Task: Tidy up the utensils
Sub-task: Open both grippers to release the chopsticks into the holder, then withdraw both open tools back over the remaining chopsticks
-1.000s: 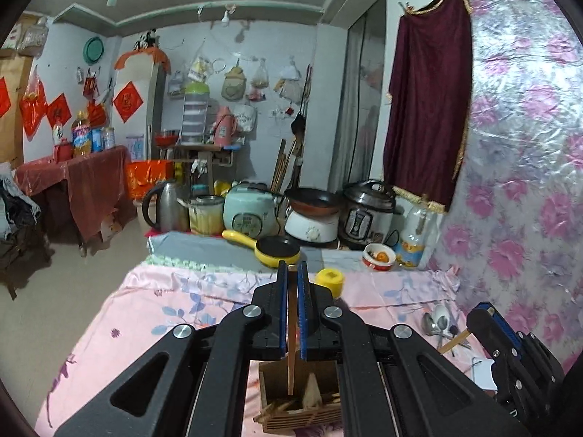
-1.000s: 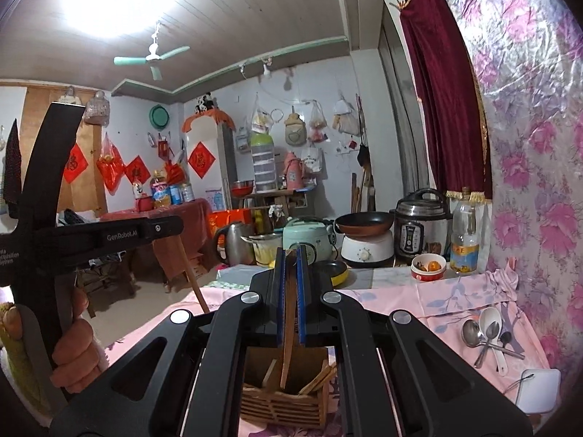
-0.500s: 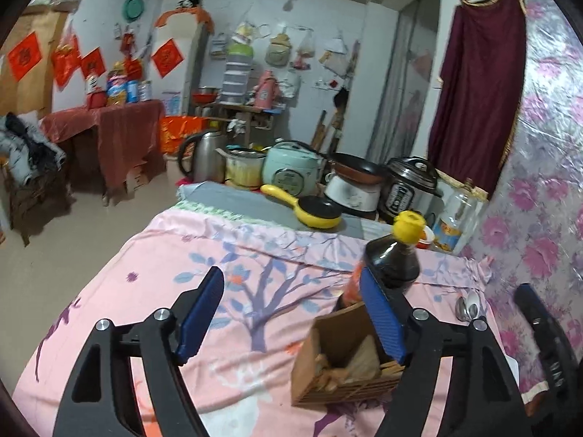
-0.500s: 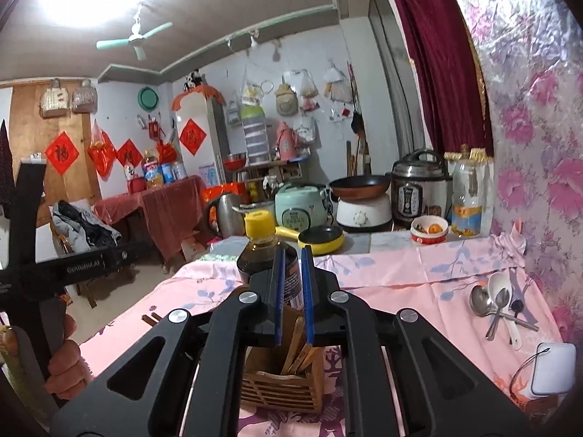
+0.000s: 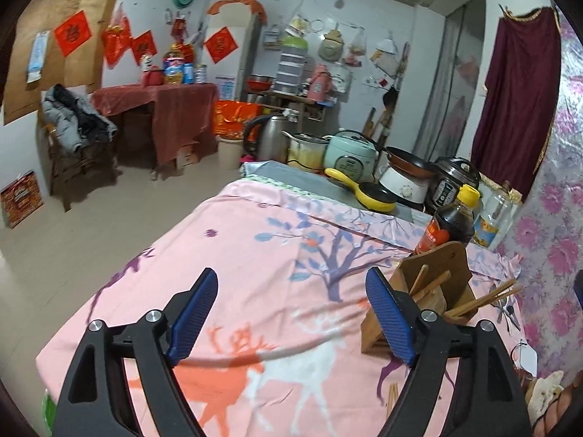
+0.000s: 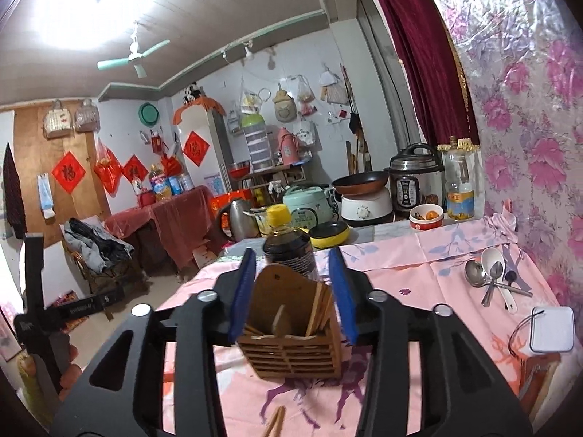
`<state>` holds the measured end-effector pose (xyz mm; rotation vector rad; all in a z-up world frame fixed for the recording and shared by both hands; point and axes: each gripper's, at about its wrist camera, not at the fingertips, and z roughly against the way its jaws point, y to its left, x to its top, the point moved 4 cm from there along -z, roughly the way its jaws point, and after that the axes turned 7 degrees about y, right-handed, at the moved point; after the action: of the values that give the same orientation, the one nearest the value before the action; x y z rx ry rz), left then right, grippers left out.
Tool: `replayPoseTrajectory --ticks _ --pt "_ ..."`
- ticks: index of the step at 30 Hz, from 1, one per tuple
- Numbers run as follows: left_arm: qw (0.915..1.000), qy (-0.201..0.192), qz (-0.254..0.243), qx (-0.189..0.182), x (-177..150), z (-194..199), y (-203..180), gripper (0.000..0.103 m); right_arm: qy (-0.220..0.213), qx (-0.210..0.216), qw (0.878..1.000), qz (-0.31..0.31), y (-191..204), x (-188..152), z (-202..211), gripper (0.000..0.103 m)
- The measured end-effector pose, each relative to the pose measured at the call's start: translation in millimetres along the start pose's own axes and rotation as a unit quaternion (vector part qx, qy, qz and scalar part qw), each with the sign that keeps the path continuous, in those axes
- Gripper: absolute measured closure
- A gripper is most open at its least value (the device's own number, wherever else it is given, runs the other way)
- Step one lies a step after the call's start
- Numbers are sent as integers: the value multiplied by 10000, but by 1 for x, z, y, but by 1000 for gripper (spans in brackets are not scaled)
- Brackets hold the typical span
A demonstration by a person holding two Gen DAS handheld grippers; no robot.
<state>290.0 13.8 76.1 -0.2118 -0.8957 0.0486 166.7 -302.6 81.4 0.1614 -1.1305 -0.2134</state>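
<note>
A wooden slatted utensil holder (image 6: 291,342) with several chopsticks in it stands on the pink tablecloth; it also shows in the left wrist view (image 5: 433,291), at the right. My right gripper (image 6: 293,291) is open and empty, its blue pads on either side of the holder's top. My left gripper (image 5: 291,313) is open and empty, left of the holder, over bare cloth. Loose chopsticks (image 6: 275,420) lie on the cloth in front of the holder. Several spoons (image 6: 490,276) lie at the right by the wall.
A dark sauce bottle (image 6: 288,244) with a yellow cap stands just behind the holder. A white flat device (image 6: 552,329) lies at the right edge. Pans, cookers, a kettle and a bowl (image 6: 426,216) crowd the table's far end. The flowered wall is at the right.
Both grippers have opened and let go of the chopsticks they held; these now stand in the holder. The left gripper has swung left and tilted down. The right has drawn back slightly.
</note>
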Motion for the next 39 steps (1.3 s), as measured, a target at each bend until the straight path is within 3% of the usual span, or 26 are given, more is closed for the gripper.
replayPoseTrajectory --ticks 5,7,14,19,24,27,29,33,39 --pt "9996 -268 108 1 -15 50 13 15 -349 94 9993 24 18 0 53 26" --pt "9990 -430 106 -3 -21 76 14 12 -549 82 9985 43 24 -1 76 19" --pt "9938 -1104 110 -85 -47 172 17 6 -1249 271 9915 259 56 -8 170 8" --pt "9930 -1128 171 -299 -73 199 24 6 -1352 316 9898 302 63 -28 204 7" --pt "9963 -764 172 -349 -106 179 27 6 -888 264 9957 32 45 -64 192 7" --pt "9993 -374 18 16 -136 138 27 6 -347 21 9992 -187 24 -94 164 7" --pt "9997 92 -132 175 -163 103 27 6 53 -201 9993 -303 6 -119 143 7" --pt "9955 763 -342 453 -209 54 31 6 697 -599 9950 -395 -20 -168 113 7" --pt "9889 1257 -473 639 -243 17 40 6 1373 -842 9865 279 -19 -228 79 8"
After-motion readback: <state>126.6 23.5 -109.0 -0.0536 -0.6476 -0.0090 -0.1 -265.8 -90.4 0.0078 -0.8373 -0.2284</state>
